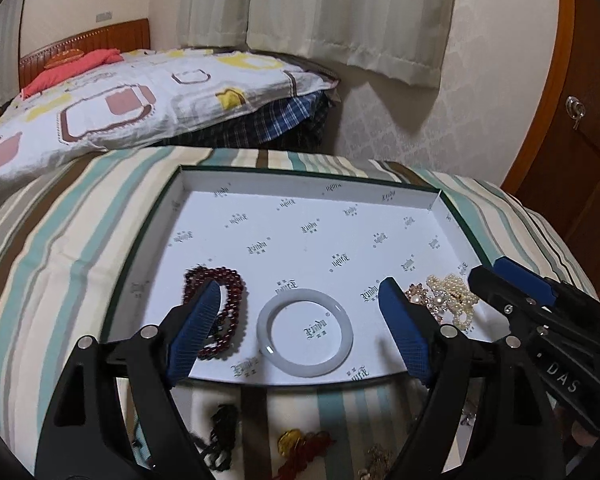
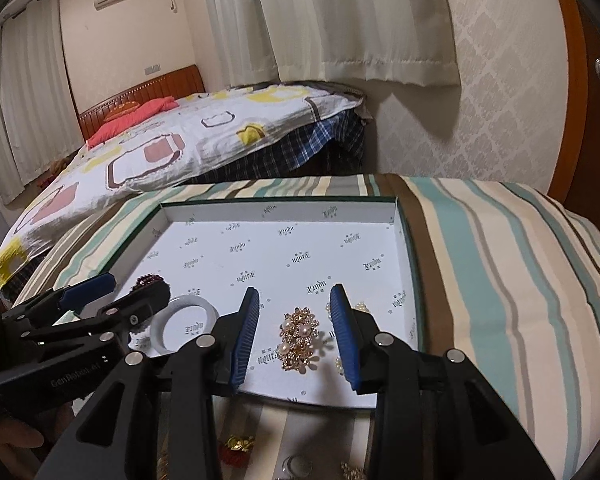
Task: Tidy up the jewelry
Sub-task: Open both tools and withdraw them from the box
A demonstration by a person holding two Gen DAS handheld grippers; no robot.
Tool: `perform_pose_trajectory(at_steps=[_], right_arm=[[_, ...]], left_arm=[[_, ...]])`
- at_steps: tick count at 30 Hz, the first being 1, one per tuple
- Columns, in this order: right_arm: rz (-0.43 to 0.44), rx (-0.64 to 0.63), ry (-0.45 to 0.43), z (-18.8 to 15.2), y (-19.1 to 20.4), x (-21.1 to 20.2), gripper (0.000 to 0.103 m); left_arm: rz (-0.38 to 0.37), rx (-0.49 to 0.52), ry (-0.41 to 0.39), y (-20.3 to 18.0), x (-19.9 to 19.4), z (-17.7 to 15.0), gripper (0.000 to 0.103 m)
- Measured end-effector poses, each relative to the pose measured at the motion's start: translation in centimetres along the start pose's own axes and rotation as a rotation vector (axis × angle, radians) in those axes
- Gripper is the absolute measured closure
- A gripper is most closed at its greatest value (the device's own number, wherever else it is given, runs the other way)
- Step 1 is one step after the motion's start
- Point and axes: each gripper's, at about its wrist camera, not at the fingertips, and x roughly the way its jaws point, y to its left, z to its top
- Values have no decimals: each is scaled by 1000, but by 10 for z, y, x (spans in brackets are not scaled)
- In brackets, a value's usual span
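A shallow white tray [image 1: 300, 208] [image 2: 284, 248] printed with logos lies on a striped cloth. In it are a dark red bead bracelet [image 1: 230, 284] [image 2: 148, 280], a white bangle [image 1: 308, 369] [image 2: 160, 330], a gold brooch with pearls [image 2: 300, 338] [image 1: 420, 296] and a pearl piece [image 1: 456, 292]. My left gripper [image 1: 300, 286] [image 2: 139, 282] hangs open above the bangle, which lies flat and untouched between its fingers. My right gripper [image 2: 295, 291] [image 1: 486, 266] is open over the brooch, its pads clear of it. The right finger hides part of the pearl piece.
Loose jewelry lies on the striped cloth [image 2: 480, 260] in front of the tray: a dark tassel [image 1: 220, 428], an amber and red piece [image 1: 300, 444] [image 2: 236, 446] and a small round silver item [image 2: 296, 466]. A bed [image 1: 120, 96] stands behind, a wooden door [image 1: 580, 120] at right.
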Motion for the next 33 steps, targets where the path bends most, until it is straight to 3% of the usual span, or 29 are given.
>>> perform_pose_trajectory(at_steps=[11,33], right_arm=[[-26,-3,-23,-21,5,-33,66],[-45,-10,-9,-86,15,-83,66]], left_arm=[[34,-26,-59,14,-51,-20,24],[109,-82,-34,47,-109,-96,24]])
